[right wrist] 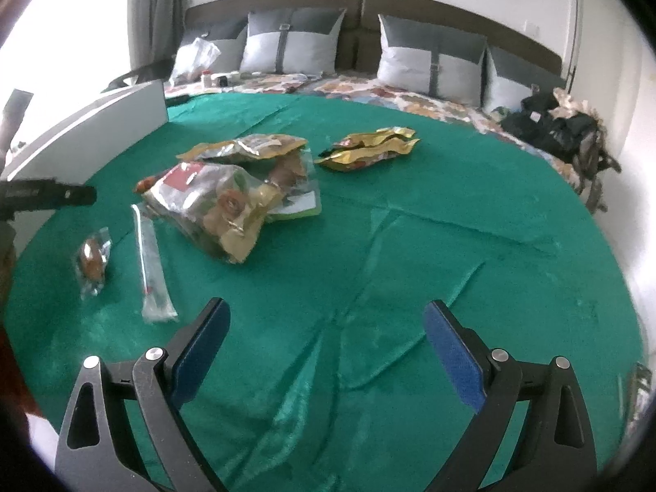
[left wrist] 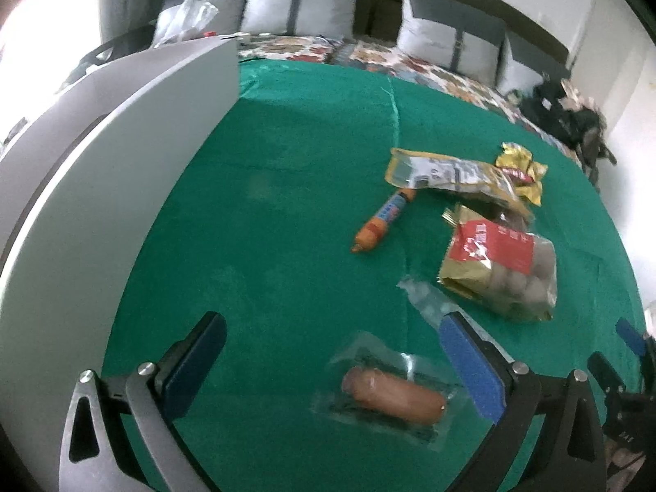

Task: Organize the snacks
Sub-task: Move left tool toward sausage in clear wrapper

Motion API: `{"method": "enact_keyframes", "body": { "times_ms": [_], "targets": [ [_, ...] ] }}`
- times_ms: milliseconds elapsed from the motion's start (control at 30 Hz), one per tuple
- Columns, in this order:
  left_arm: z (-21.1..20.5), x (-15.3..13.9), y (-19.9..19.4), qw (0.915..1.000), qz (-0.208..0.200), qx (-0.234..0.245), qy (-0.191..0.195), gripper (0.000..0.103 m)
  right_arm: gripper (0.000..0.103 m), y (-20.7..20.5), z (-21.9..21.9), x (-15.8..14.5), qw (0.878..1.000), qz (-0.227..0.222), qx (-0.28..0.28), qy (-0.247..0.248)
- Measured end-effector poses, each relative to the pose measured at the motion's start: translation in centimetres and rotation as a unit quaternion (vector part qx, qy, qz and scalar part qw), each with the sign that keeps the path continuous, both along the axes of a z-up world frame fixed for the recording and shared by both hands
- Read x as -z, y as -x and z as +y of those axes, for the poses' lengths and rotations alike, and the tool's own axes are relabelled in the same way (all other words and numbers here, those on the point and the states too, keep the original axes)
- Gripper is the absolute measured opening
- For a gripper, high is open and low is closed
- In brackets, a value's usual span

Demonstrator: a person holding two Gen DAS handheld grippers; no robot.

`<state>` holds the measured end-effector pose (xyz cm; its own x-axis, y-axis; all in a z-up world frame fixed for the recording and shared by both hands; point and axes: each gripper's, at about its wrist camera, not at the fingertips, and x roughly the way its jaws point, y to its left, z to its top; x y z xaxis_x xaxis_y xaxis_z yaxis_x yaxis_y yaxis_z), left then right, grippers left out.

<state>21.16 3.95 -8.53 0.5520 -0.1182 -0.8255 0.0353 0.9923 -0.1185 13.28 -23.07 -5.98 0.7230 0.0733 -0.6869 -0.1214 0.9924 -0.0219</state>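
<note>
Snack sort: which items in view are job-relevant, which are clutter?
Job:
vacuum-packed sausage
orange sausage stick
red-label bag of balls
gold wrappers
clear long packet
white box

Clutter:
pillows
dark clothes pile
plastic bag

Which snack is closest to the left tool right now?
The clear-wrapped sausage, lying between the open fingers of the left tool. The orange sausage stick and the bagged snacks lie farther out on the green cloth.
</note>
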Motion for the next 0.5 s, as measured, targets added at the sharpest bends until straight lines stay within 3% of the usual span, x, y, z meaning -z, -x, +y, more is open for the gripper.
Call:
{"method": "enact_keyframes", "body": {
  "times_ms": [133,233,333,500],
  "targets": [
    [-2.4,1.0,-2.4,0.9995,0.027,0.015,-0.012,0.103,0.097,0.3,-0.2,0.0,1.0,0.001,-0.002,-0.01],
    [-3.3,2.0,-3.5,0.9991,0.041,-0.003,0.007,0.103,0.097,0.3,-0.7,-0.1,1.0,0.0,0.003,-0.014],
    [-3.8,2.5,-3.3,0.9986,0.046,-0.007,0.023,0.103,0.097,0.2,-1.4,-0.1,1.0,0.006,0.009,-0.026],
    [-4.1,2.5,-1.9,0.9985,0.051,0.018,0.004,0.103,0.097,-0.1,-2.7,-0.2,0.998,0.013,0.022,-0.056]
  ]
}}
